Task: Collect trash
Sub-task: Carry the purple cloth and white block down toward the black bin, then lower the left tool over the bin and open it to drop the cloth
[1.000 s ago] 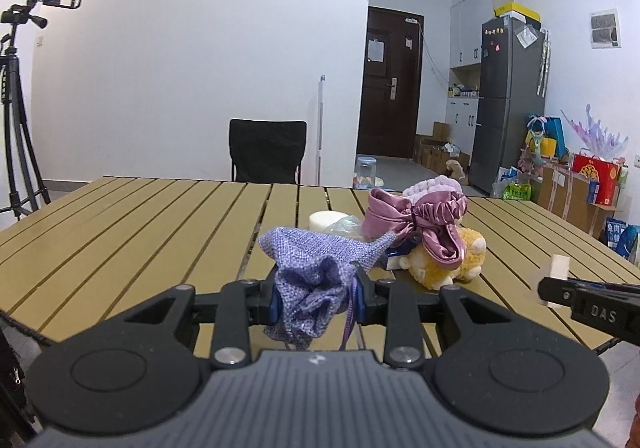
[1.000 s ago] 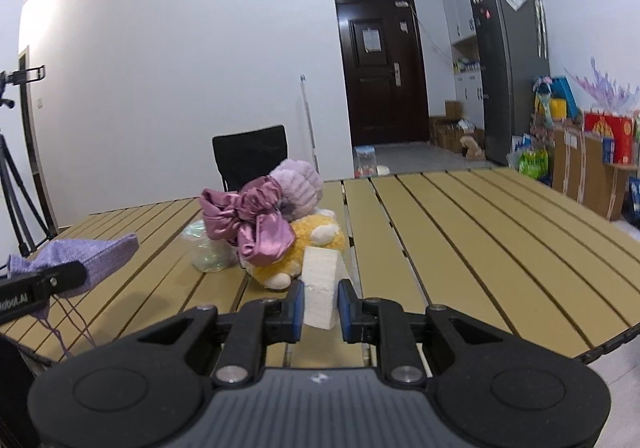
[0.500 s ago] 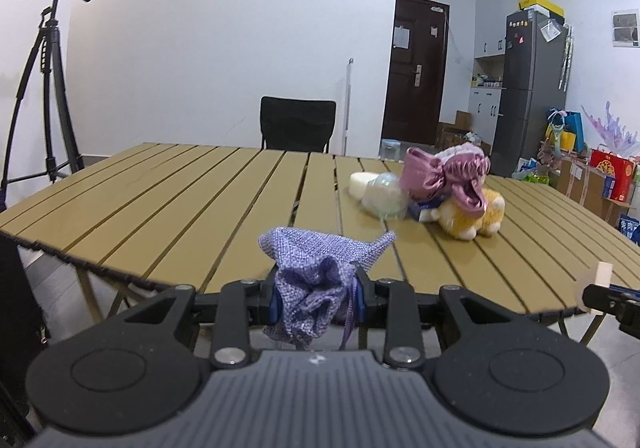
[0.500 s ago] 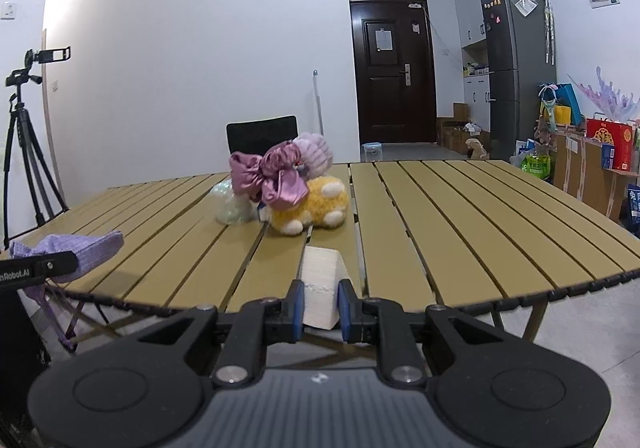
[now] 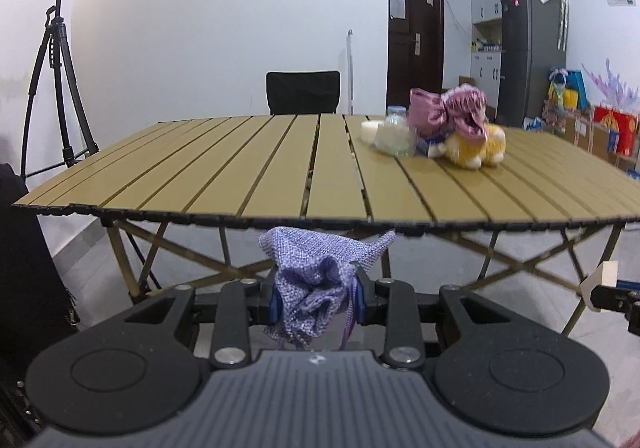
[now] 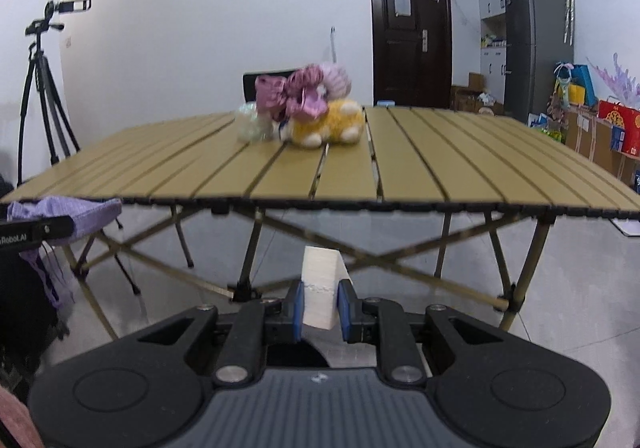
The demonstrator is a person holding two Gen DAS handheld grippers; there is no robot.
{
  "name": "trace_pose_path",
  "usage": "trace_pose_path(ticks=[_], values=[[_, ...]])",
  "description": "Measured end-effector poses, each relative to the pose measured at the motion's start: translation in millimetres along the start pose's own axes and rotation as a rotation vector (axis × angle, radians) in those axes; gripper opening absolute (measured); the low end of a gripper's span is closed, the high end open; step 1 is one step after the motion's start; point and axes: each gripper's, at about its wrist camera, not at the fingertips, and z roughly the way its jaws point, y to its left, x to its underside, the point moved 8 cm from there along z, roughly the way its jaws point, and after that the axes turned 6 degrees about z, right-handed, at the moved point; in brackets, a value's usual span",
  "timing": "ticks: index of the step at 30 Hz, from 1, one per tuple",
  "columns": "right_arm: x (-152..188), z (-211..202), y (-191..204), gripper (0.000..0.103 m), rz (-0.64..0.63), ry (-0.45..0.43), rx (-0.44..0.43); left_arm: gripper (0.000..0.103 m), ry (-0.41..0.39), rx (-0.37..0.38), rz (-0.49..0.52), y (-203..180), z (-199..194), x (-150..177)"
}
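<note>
Left tongs clamp purple pouch, lower centre | right tongs clamp white block | counter above both

We read one text only: "Robot.AI", white on the black finger of the left gripper at the right wrist view's left edge; its first letters appear cut off. Papers on the door stay illegible.
</note>
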Motion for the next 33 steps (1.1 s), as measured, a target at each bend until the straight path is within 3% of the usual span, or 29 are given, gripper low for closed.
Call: trace_pose_path(ticks=[9,18,33], values=[[45,11,5,0.017,-0.05,0.108,0.013,0.032,0.072,0.011,0.076,0,0,37],[97,27,-3,0.017,-0.062,0.25,0.045,0.032,0.199,0.05,0.15,-10,11,86],[119,36,-24,0.017,-0.021,0.329,0.08,0.032,0.339,0.092,0.146,-21,24,104]])
